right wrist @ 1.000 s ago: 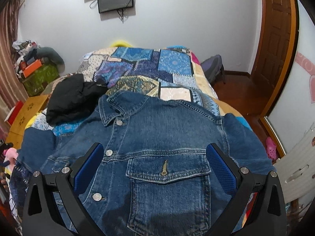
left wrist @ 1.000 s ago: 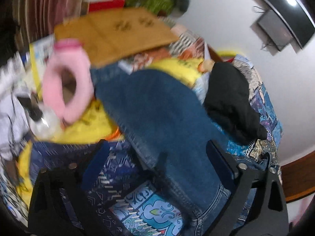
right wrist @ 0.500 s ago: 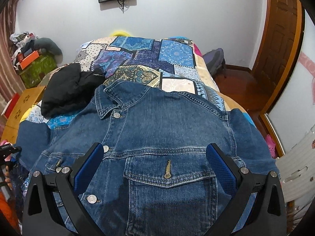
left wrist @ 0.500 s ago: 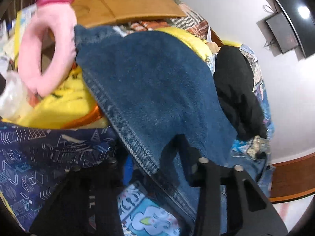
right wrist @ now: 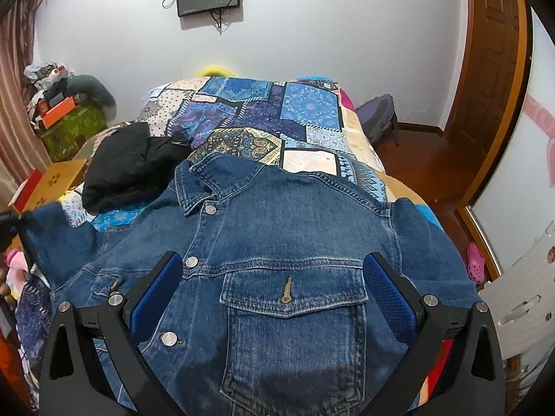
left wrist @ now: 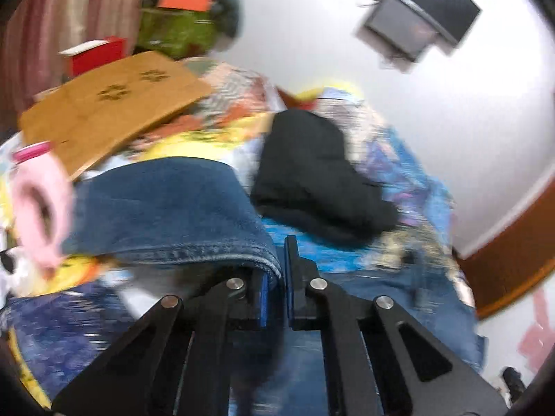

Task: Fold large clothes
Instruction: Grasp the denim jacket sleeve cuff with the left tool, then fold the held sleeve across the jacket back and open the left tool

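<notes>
A blue denim jacket [right wrist: 288, 242] lies front up on the patchwork bedspread [right wrist: 263, 114], collar toward the far wall. My right gripper [right wrist: 274, 298] is open and hovers over the chest pocket, touching nothing. My left gripper [left wrist: 275, 277] is shut on the seamed edge of the jacket's left sleeve [left wrist: 166, 204] and holds it up off the bed. That sleeve also shows at the left edge of the right wrist view [right wrist: 52, 232].
A black garment [right wrist: 128, 166] lies bundled on the bed beside the jacket's collar. A wooden lap table [left wrist: 107, 111], a pink plush ring [left wrist: 41, 204] and boxes crowd the left bedside. A wooden door [right wrist: 492, 52] and bare floor lie to the right.
My left gripper went from open over the sleeve to shut on its edge and has lifted it. My right gripper stayed open, moving slightly nearer over the jacket front.
</notes>
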Demonstrator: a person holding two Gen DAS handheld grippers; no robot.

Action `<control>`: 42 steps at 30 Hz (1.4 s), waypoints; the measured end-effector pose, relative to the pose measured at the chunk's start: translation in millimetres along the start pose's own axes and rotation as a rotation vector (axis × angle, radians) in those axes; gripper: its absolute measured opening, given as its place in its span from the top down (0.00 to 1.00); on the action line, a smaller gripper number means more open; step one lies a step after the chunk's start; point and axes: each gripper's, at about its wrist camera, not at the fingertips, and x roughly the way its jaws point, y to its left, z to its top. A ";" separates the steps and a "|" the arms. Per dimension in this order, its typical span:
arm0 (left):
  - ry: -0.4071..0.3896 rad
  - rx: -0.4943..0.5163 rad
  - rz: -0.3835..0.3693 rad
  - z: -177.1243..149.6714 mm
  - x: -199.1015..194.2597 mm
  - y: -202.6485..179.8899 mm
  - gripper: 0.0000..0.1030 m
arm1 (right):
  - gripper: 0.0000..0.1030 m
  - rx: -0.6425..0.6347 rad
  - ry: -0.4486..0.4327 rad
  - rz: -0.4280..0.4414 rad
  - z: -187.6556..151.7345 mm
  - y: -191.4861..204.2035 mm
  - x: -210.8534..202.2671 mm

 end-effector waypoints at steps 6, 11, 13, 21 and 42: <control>0.054 0.169 -0.074 -19.9 5.3 -74.8 0.97 | 0.00 -0.002 -0.023 -0.003 -5.7 -6.5 -10.0; 0.226 0.235 -0.120 -54.3 31.7 -103.0 0.96 | 0.00 0.035 -0.034 0.000 -9.3 -19.5 -15.5; 0.295 0.231 -0.108 -71.7 43.0 -100.9 0.96 | 0.00 0.050 -0.035 0.003 -11.3 -23.7 -16.7; 0.453 0.155 -0.079 -111.0 55.6 -74.4 0.71 | 0.00 0.064 -0.029 0.009 -16.7 -29.3 -16.0; 0.294 -0.213 0.093 -60.9 36.9 82.5 0.45 | 0.00 0.002 0.026 -0.022 -15.2 -6.2 6.7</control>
